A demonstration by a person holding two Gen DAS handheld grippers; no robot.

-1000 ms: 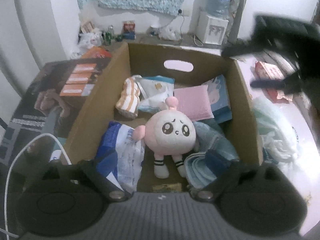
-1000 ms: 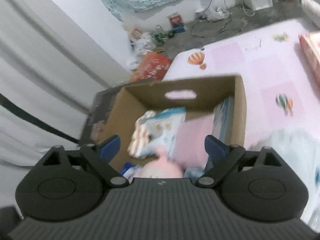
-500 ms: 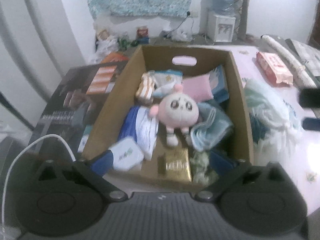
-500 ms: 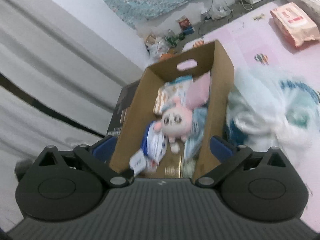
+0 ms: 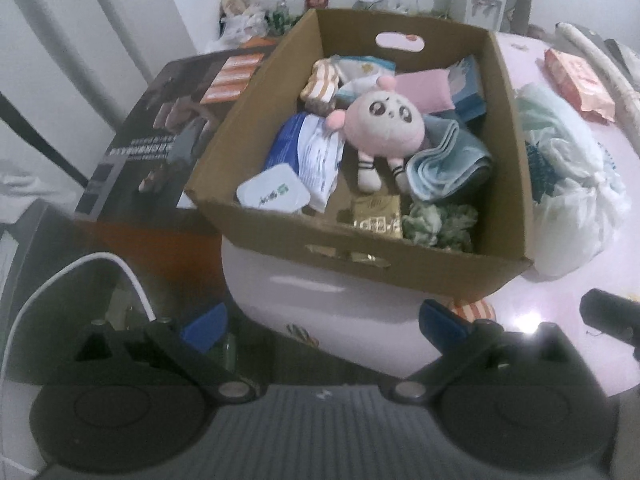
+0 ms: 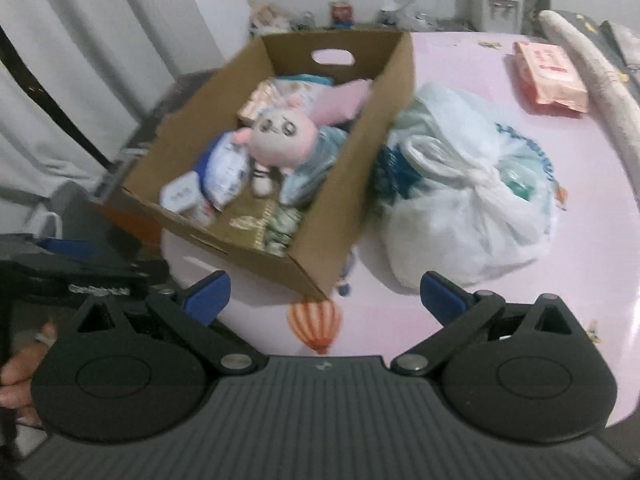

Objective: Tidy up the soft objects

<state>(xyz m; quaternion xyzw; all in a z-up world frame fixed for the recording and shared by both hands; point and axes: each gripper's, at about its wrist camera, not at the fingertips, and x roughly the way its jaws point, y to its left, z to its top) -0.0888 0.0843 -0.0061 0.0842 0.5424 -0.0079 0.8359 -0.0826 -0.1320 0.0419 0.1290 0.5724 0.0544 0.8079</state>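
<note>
On the left, the cardboard box point(image 5: 360, 268) stands at the near-left edge of the pink table point(image 6: 480, 320) and holds the soft things: a pink plush doll point(image 5: 384, 128) in the middle and a folded blue towel point(image 5: 448, 168) to its right. Right of the box lies a tied white plastic bag point(image 6: 472, 216), probably next to sort. The left gripper point(image 5: 322, 322) and the right gripper point(image 6: 324, 294) both stand wide and empty, near the table edge.

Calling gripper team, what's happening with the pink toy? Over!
Both hand-held grippers, left and right, open, empty. Round pink plush doll lies in brown cardboard box. Nothing blocking.
</note>
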